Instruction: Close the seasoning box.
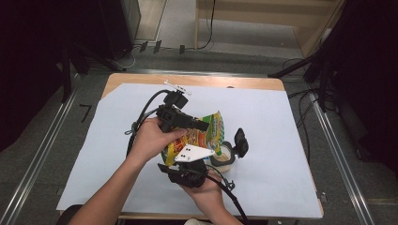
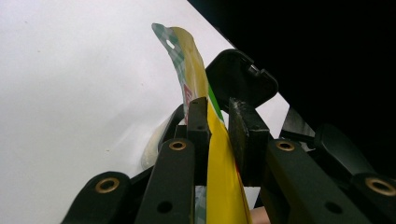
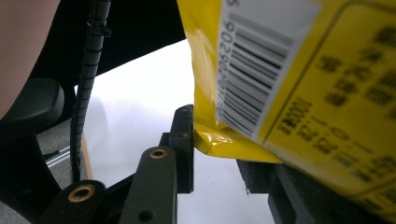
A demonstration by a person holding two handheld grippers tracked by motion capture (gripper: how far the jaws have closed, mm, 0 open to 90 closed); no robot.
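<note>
Being pinched between both tools above the white sheet: snack packet, upper part in left gripper, lower corner in right gripper, beside open-lidded cup.

A white sheet covers the wooden table; cables trail on the floor.

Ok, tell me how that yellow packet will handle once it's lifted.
The packet is probably floppy: its top edge curves over above the left gripper. Likely light, since both grippers hold it by thin edges. Its glossy film may slip at the right gripper.
</note>
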